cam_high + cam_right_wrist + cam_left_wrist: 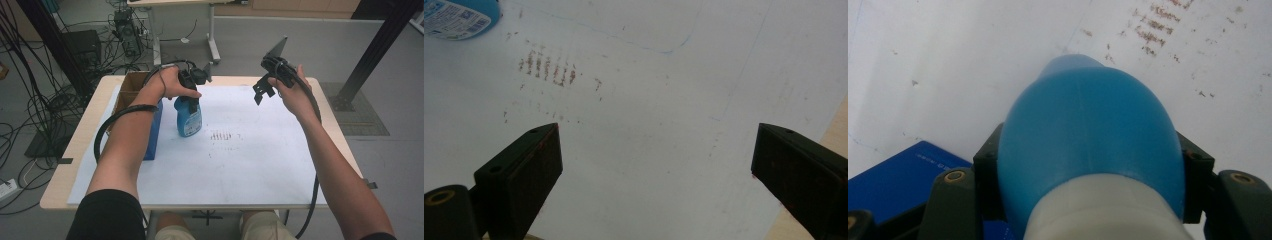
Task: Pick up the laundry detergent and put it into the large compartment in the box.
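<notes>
Here the left gripper is clenched on a blue bottle, its two black jaws pressing the upper part of the body from either side, just below the white collar. The bottle stands upright on the white sheet that covers the table, toward the far left part of it, and its label faces the person. Just left of the bottle a blue box stands on the sheet, with an open cardboard box behind it near the table's far left corner. A patch of small brown marks lies on the sheet just right of the bottle's base.

The right gripper hangs above the far right part of the sheet, well apart from the bottle. Its jaws stand wide and released, with nothing between them but bare sheet below. In the right gripper view the bottle's label shows at the top left corner, with the brown marks near it.
</notes>
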A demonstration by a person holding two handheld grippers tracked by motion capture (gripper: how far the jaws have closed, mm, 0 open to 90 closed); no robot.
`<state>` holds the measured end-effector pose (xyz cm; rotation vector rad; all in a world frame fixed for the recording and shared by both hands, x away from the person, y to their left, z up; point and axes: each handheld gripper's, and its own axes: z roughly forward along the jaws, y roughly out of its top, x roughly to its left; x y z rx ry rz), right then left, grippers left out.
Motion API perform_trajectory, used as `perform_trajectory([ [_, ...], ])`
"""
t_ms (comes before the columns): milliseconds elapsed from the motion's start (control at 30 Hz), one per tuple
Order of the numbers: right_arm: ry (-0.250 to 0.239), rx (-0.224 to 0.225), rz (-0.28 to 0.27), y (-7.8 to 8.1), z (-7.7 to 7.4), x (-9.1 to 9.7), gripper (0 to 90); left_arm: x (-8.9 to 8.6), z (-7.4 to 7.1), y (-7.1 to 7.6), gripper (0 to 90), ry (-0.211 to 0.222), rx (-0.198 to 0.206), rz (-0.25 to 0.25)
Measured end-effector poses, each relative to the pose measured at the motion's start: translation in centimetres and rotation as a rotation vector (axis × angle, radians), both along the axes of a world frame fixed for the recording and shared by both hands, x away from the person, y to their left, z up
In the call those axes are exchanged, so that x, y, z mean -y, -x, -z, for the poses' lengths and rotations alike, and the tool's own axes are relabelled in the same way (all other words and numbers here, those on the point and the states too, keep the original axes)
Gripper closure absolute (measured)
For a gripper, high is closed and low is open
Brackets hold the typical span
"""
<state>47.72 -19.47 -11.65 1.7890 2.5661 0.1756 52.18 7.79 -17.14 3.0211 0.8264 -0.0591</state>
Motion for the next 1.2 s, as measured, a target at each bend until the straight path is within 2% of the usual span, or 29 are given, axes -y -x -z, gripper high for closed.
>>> perform_trajectory([
  [367, 0.003, -0.004, -0.004, -0.19, 0.2, -0.14, 5.9, 0.34, -0.02, -0.14, 36.3, -0.015, -0.005, 0.017],
  [633, 0.004, -0.006, -0.004, -0.23, 0.26, -0.22, 5.9, 0.04, 0.01, 0.12, 36.4, -0.001, 0.003, 0.008],
  [1200, 0.005, -0.008, -0.002, -0.23, 0.28, -0.2, 5.9, 0.15, -0.03, 0.09, 36.6, -0.007, 0.001, 0.013],
])
